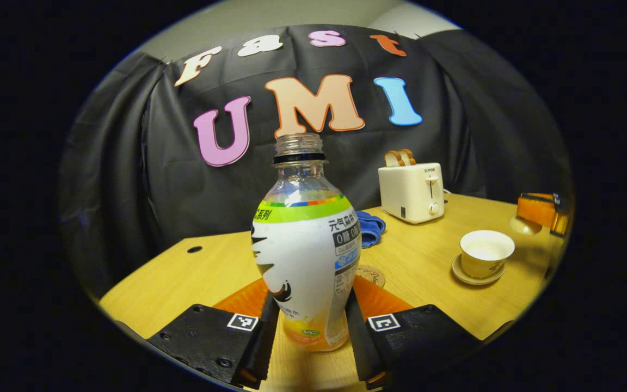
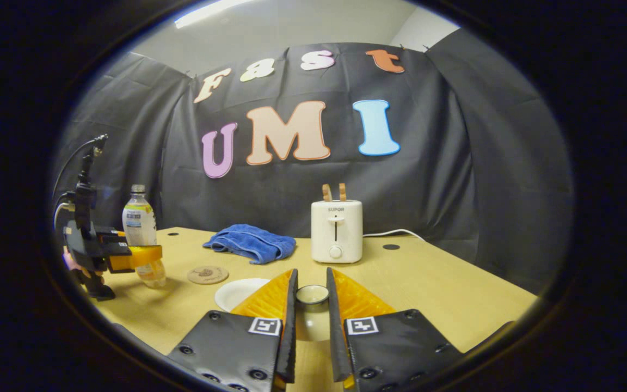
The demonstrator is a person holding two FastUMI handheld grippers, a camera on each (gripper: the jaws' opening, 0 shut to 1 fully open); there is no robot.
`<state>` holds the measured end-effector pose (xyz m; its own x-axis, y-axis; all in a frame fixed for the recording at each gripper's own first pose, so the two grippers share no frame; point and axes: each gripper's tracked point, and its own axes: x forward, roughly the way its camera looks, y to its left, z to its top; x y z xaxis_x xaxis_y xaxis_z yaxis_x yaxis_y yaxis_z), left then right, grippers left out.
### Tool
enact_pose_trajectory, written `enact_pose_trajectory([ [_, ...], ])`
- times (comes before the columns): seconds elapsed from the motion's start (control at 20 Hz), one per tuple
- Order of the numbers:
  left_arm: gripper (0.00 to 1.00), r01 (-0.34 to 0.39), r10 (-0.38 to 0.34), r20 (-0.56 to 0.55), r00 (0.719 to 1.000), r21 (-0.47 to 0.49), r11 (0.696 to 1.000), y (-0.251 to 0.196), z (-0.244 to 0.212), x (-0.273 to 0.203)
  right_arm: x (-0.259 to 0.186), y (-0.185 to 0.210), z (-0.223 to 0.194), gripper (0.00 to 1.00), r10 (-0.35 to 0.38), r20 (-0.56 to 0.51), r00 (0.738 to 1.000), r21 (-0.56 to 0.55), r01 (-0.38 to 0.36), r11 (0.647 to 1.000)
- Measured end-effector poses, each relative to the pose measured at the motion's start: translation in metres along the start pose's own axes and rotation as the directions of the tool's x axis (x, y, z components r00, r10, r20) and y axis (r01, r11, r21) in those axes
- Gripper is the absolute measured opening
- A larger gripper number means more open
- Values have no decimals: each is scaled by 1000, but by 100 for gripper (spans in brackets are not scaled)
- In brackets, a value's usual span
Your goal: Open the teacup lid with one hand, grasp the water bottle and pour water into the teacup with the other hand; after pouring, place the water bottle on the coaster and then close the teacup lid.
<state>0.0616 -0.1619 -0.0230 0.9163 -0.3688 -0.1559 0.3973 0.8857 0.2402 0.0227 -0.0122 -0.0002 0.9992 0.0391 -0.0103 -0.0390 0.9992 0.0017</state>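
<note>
My left hand-held gripper clamps one water bottle; my right hand-held gripper pinches one teacup lid. One open teacup sits right, one toaster far.

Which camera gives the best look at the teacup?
The left gripper view: the teacup stands open on its saucer, unobstructed. In the right gripper view just a white rim shows beside the gripper's fingers.
</note>
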Motion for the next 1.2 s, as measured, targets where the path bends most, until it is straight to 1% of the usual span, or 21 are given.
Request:
enact_pose_trajectory([
  [0.05,58,-21,22,-10,1000,79,997,2,1,3,0,-4,0,30,-10,0,1000,0,10,1000],
  [0.1,58,-40,42,-8,999,163,986,4,2,0,1,-9,0,29,-21,1,1000,0,21,1000],
  [0.15,58,-50,51,1,999,227,973,2,6,1,1,-15,1,29,-37,2,999,0,37,999],
  [0.2,58,-46,47,4,999,307,951,-3,10,6,2,-22,1,29,-54,3,999,0,54,999],
  [0.25,53,-47,44,14,999,387,921,-7,14,11,2,-26,1,30,-66,2,998,0,66,998],
  [0.35,53,-37,31,19,999,538,842,-13,19,17,3,-31,1,30,-80,4,997,-1,80,997],
  [0.5,53,-32,26,19,999,698,715,-18,22,28,3,-36,1,29,-89,4,996,-1,89,996],
  [0.7,53,-20,6,21,1000,825,564,-27,21,26,3,-36,0,29,-90,3,996,-1,90,996],
  [0.85,53,-2,-18,10,1000,905,426,-32,14,25,4,-36,0,29,-89,3,996,-2,89,996],
  [0.9,53,8,-24,2,1000,923,385,-33,12,28,4,-37,0,29,-89,3,996,-2,89,996],
  [0.95,53,17,-31,-6,1000,935,354,-35,10,29,3,-37,0,29,-89,3,996,-2,89,996],
  [1.2,54,1,-57,12,998,973,232,-45,25,39,4,-37,0,29,-87,2,996,-2,87,996],
])
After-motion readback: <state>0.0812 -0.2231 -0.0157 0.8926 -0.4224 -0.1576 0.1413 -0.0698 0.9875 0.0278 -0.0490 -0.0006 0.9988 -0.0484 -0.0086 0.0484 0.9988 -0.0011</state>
